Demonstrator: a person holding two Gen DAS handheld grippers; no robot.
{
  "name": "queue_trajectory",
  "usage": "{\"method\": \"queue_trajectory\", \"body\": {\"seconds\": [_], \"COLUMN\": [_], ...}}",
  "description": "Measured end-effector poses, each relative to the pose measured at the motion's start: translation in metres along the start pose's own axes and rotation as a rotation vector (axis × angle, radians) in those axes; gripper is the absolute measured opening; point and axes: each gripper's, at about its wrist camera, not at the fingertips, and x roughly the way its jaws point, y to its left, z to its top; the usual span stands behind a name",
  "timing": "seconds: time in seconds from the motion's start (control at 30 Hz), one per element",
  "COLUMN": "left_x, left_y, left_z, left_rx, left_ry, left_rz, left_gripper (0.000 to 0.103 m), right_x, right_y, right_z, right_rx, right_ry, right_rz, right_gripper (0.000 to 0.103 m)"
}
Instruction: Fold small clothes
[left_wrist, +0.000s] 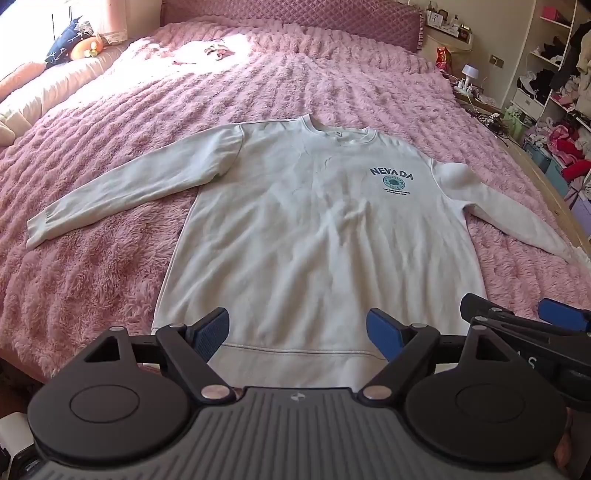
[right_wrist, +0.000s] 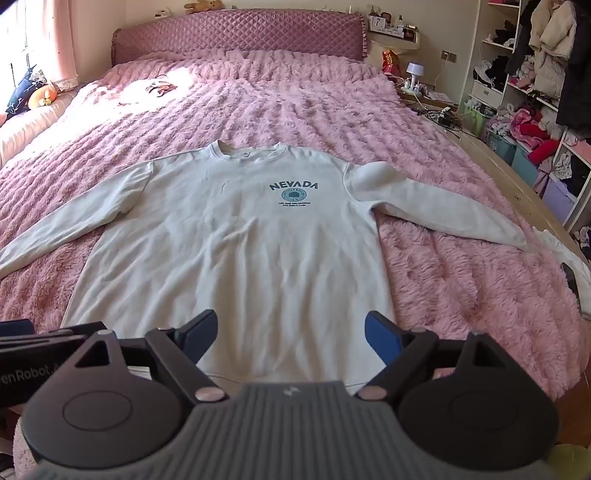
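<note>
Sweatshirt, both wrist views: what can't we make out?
- sweatshirt hem: middle hidden behind left gripper body; in right wrist view, behind right gripper.
- Left cuff: cut off by right wrist view's edge.
- Small print under NEVADA logo: too small.

Left gripper (left_wrist: 297, 328): jaws spread wide, blue pads (left_wrist: 212, 326) facing each other, nothing between them, held level and pointing forward. Right gripper (right_wrist: 290, 334): same, jaws wide apart, nothing gripped. They sit side by side, close together; each one's fingers show at the edge of the other's wrist view.
</note>
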Motion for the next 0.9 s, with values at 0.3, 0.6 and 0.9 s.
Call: {"method": "queue_trajectory", "body": {"seconds": [0.3,0.6,0.9], "left_x": [0.002,0.002,0.002], "left_y": [-0.003,-0.007,-0.008], "left_z": [0.001,0.001,0.0], "left_rx": [0.005,0.01,0.01], "left_ry": [0.011,0.007,0.01], "left_rz": [0.002,0.002,0.0], "left_gripper": [0.098,0.098,0.098], "right_x": [0.0,0.007,0.007], "right_y": [0.0,0.004,-0.002], "right_z": [-0.001,-0.007,-0.006], "right_rx": [0.002,-0.001,0.003], "right_ry": [0.004,0.011,0.011], "right_rz": [0.002,-0.001,-0.004], "right_gripper": [0.083,0.083,0.083]}}
